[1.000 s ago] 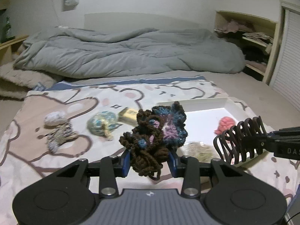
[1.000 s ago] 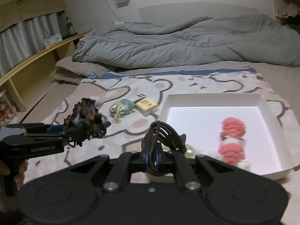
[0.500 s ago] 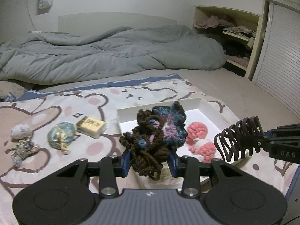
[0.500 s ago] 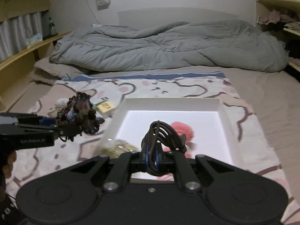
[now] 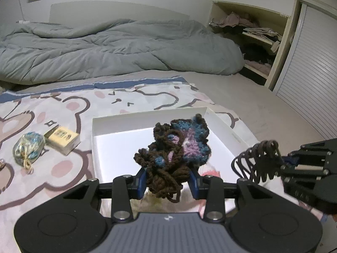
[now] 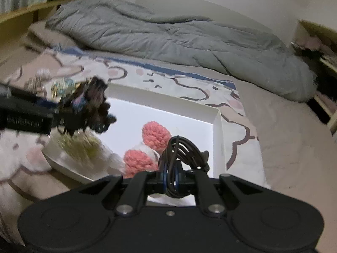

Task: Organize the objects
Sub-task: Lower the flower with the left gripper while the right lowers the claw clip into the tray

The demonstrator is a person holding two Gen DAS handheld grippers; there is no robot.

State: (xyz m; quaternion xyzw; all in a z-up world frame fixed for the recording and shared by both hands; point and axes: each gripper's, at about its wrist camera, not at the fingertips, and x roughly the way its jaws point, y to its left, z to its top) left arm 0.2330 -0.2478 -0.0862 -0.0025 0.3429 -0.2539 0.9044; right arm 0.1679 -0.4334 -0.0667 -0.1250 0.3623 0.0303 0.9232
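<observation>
Both grippers are loaded: your left gripper [image 5: 168, 179] clamps the crochet yarn piece [image 5: 174, 149], your right gripper [image 6: 171, 176] pinches the coiled black cable [image 6: 183, 151]. Lower each inside the white tray [image 5: 147, 121] before you release.

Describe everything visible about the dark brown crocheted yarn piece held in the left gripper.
The dark brown crocheted yarn piece is a soft, ruffled clump of chunky yarn with blue, lilac and pink patches, and loose brown strands dangling below. It is pinched between the blue pads of the left gripper, held in the air and touching nothing else. It hangs above the shallow white tray, near its front left part. In the right wrist view it looks blurred.
</observation>
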